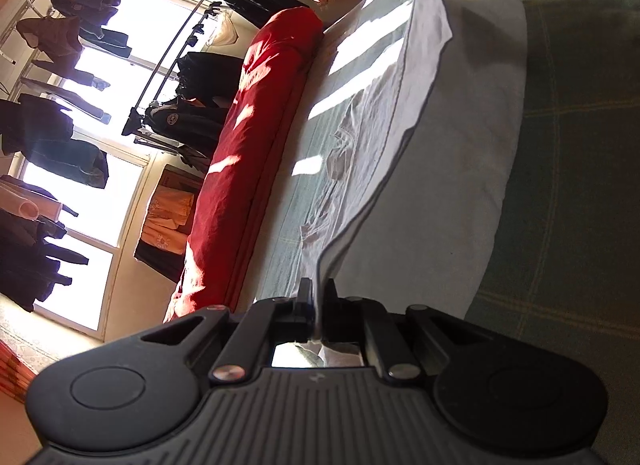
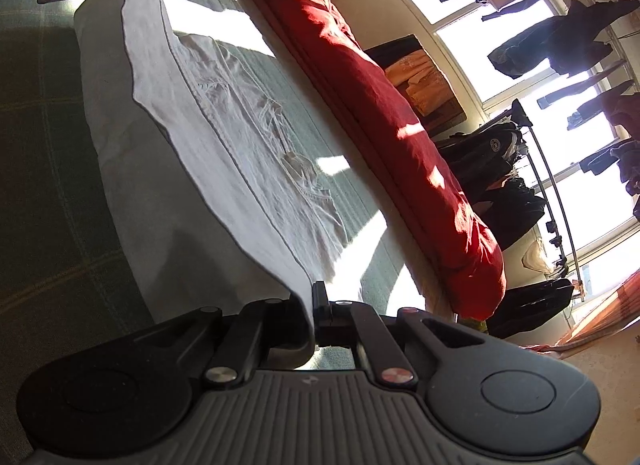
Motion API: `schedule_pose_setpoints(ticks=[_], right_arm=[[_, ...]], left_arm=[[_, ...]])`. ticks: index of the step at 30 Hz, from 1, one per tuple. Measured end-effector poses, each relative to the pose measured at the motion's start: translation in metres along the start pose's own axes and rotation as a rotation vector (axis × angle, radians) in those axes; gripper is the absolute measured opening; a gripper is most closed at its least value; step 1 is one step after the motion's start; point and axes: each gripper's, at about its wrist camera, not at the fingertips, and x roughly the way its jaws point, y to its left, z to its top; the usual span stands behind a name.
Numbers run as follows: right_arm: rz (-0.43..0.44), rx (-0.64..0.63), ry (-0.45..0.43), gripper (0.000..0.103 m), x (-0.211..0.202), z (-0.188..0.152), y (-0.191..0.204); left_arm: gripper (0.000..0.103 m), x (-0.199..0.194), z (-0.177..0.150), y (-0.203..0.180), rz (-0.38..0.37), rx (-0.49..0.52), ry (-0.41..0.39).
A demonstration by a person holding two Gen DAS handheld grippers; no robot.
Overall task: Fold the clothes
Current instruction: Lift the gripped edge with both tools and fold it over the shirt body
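A white garment [image 1: 404, 113] is held clenched by the left gripper [image 1: 318, 297] and the right gripper [image 2: 310, 297] above a green checked bed [image 1: 580, 145] (sunlit), beside a red quilt [image 1: 248, 153] and windows [image 2: 520, 25].

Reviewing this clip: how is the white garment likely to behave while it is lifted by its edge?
Likely floppy: the white garment sags between the left hand-held gripper and right hand-held gripper. Probably light: thin fabric, pinched edges hold it. It may wrinkle.
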Motion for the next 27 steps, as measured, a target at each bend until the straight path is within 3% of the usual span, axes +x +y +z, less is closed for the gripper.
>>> schedule_pose_setpoints(ticks=[13,27], right_arm=[[-0.052,0.006,-0.012,0.004,0.083,0.026,-0.033],[-0.019,0.033,0.027,0.004,0.164,0.033,-0.041]], left_arm=[[0.004,0.073,0.004,0.026,0.006,-0.034,0.023],[0.005,0.151,0.001,0.033,-0.046,-0.077,0.061]])
